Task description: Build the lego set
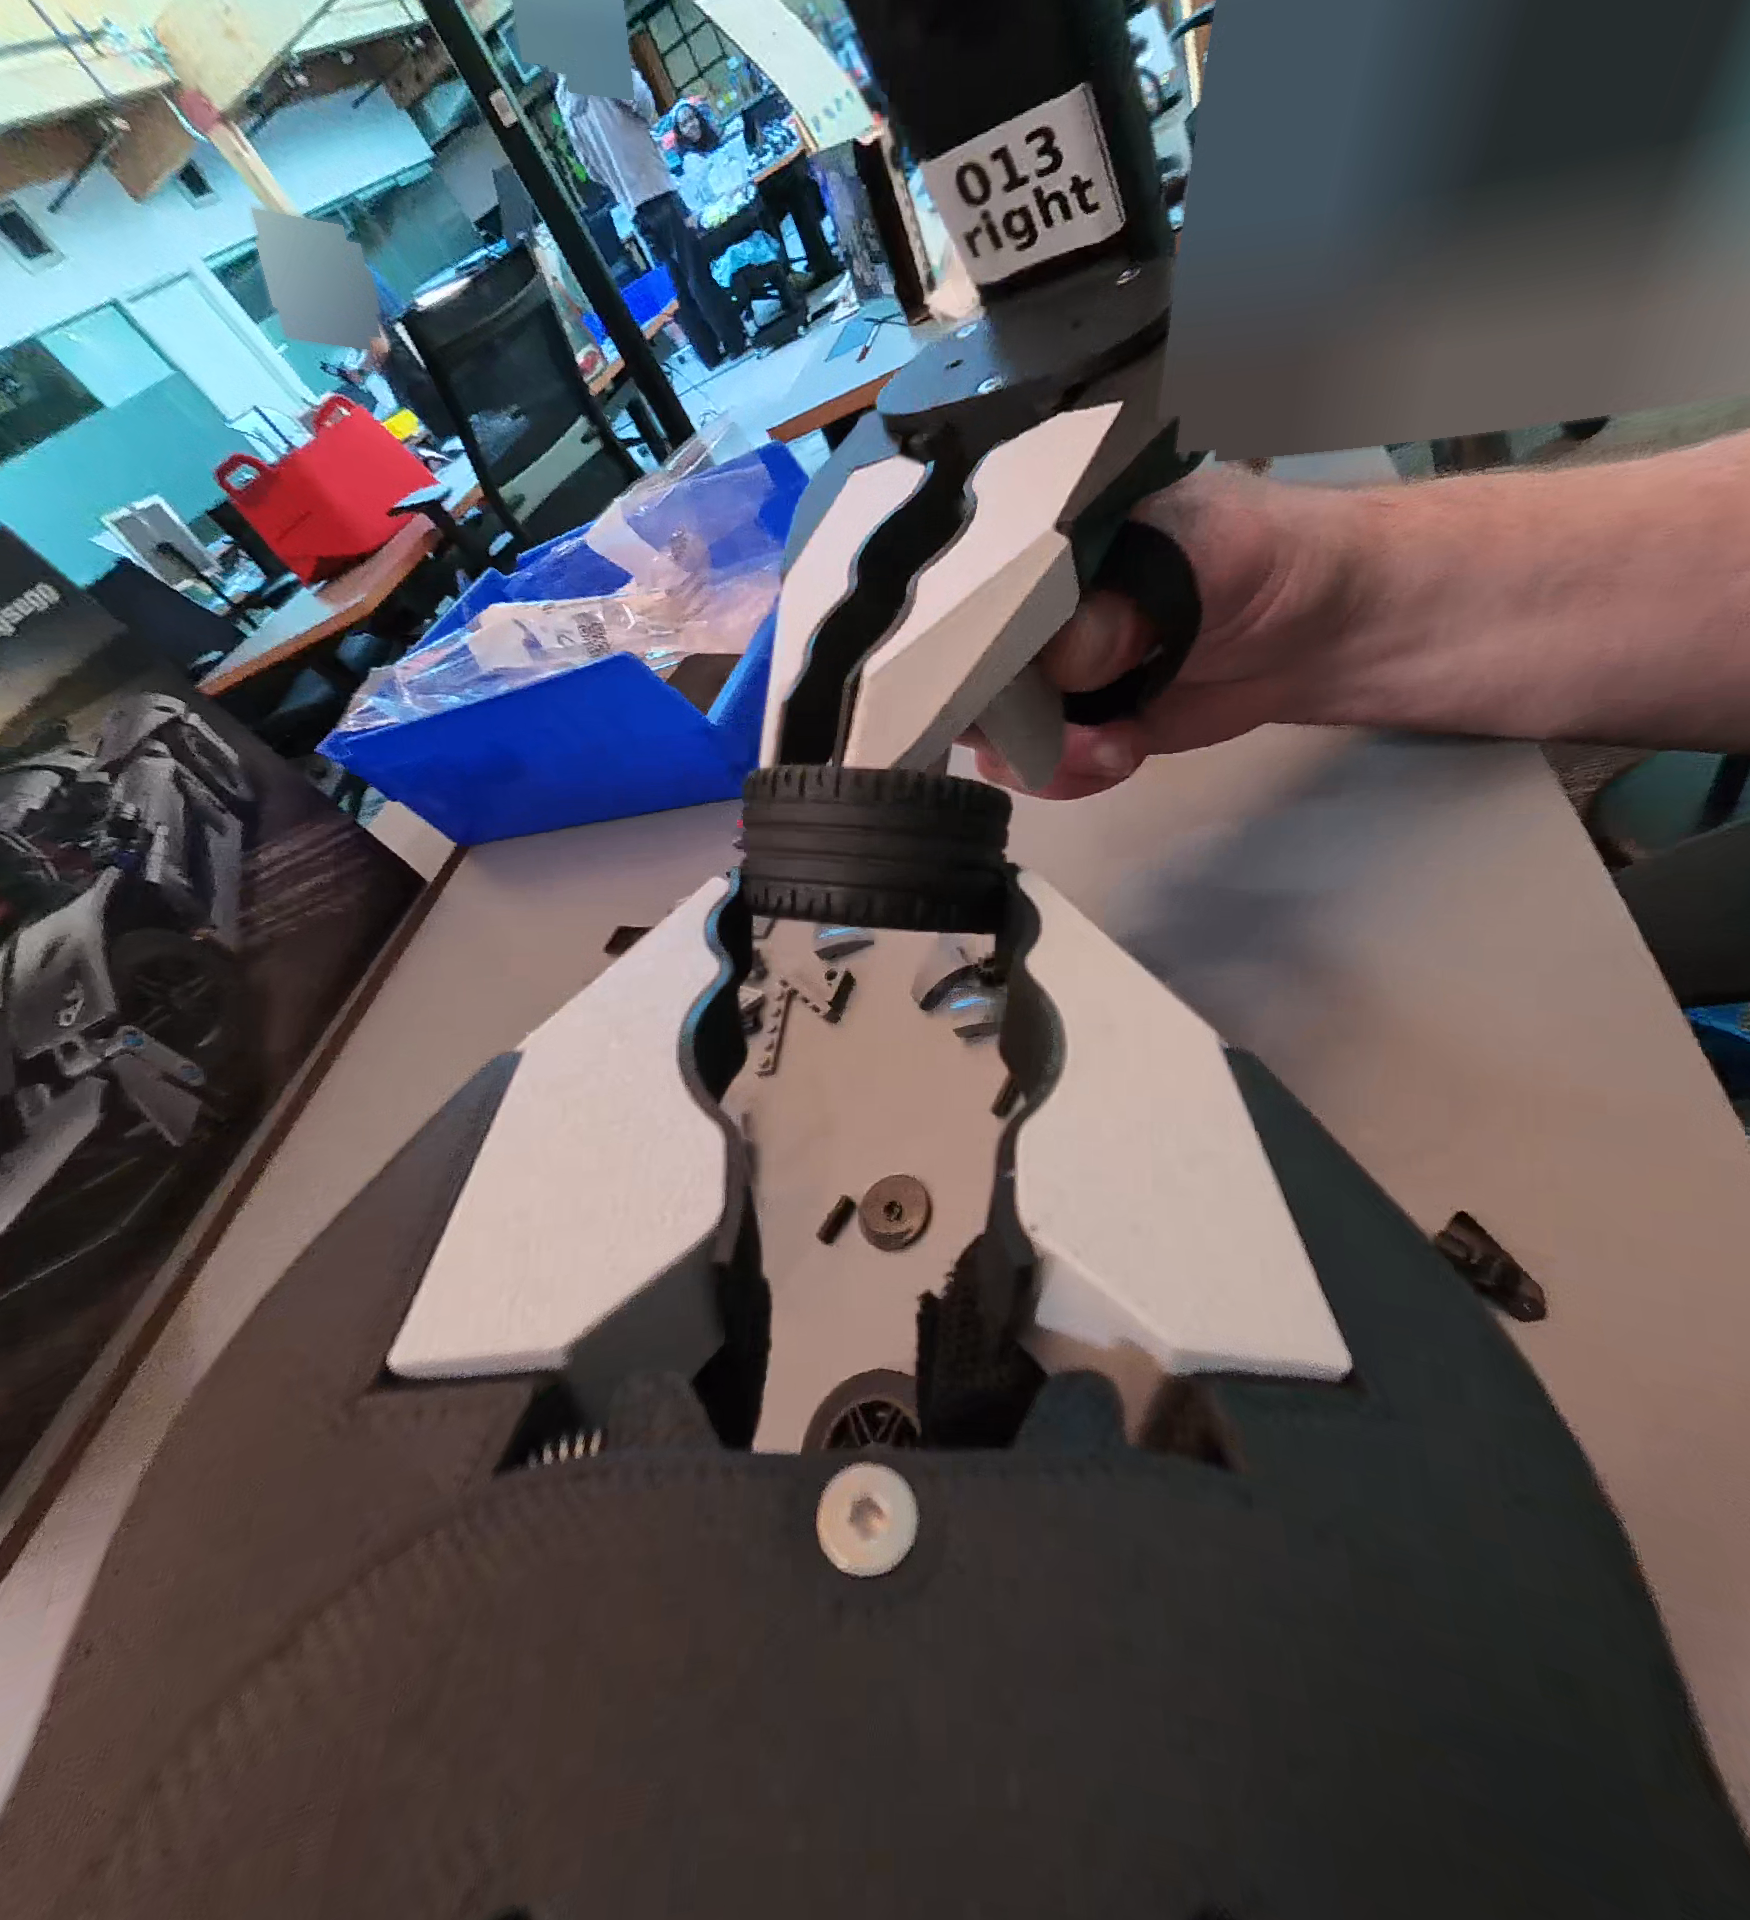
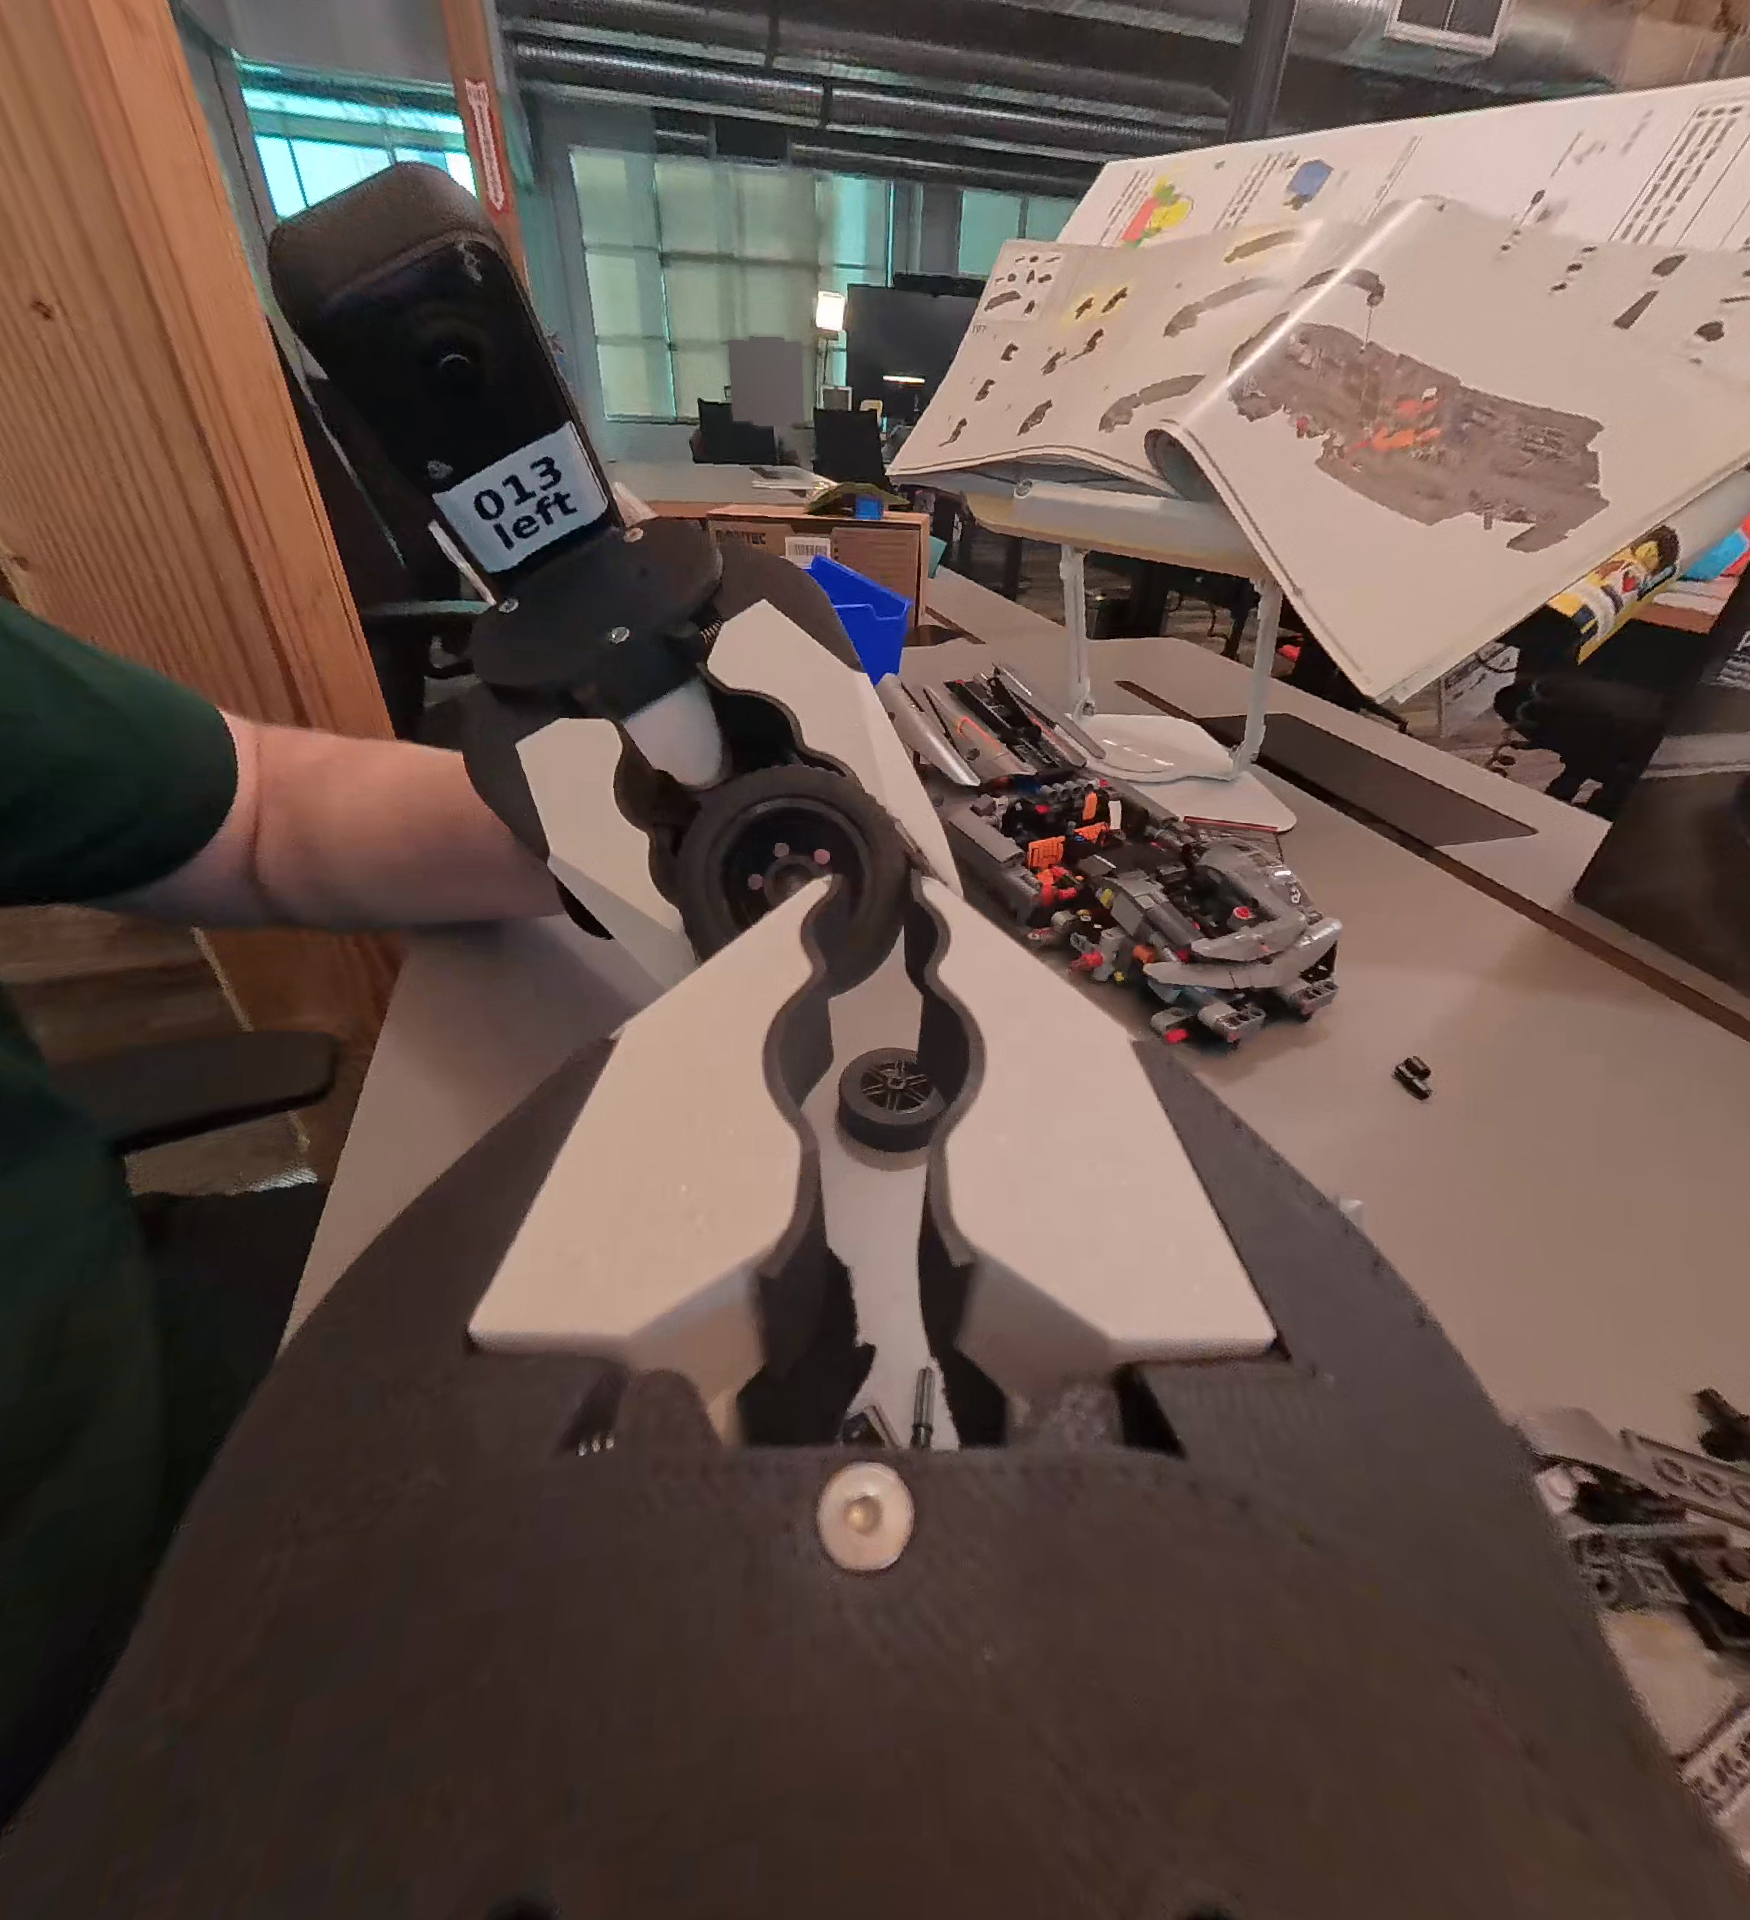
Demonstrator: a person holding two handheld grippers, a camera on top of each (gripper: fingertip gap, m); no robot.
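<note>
At frame centre the left gripper [image 1: 871,894] clamps one ribbed black rubber tyre [image 1: 876,847] by its tread above the bare grey table [image 1: 1370,935], while the right gripper [image 2: 871,894], jaws nearly closed and empty, touches its rim, one loose wheel [image 2: 892,1096] lying below and one grey car [image 2: 1141,873] centre right.

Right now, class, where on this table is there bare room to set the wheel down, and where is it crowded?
Bare tabletop lies between the half-built car and the pile of loose parts, with only one small black piece on it. It is crowded around the small wheel and under the left claw.
</note>
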